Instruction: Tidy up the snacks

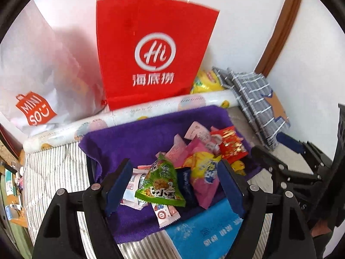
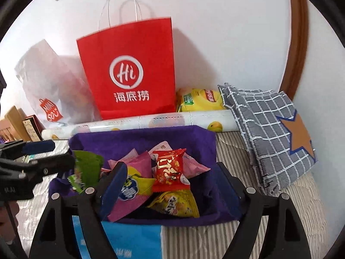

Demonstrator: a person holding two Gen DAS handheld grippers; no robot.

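A pile of small snack packets lies on a purple towel (image 1: 133, 138) (image 2: 138, 138). My left gripper (image 1: 174, 185) is open, its jaws standing either side of a green triangular packet (image 1: 160, 183), a dark blue packet (image 1: 185, 183) and a yellow-pink packet (image 1: 204, 172). My right gripper (image 2: 170, 192) is open over a red packet (image 2: 170, 170), a yellow packet (image 2: 174, 202) and a pink-yellow packet (image 2: 131, 194). The left gripper shows at the left of the right wrist view (image 2: 38, 159), beside the green packet (image 2: 86, 168). The right gripper shows at the right of the left wrist view (image 1: 280, 168).
A red paper bag (image 1: 155, 51) (image 2: 131, 73) and a white Miniso bag (image 1: 36, 86) stand against the wall. A printed roll (image 1: 129, 116) lies behind the towel. A checked cloth (image 2: 271, 133), a yellow chip bag (image 2: 200, 99) and a blue pack (image 1: 204, 233) lie nearby.
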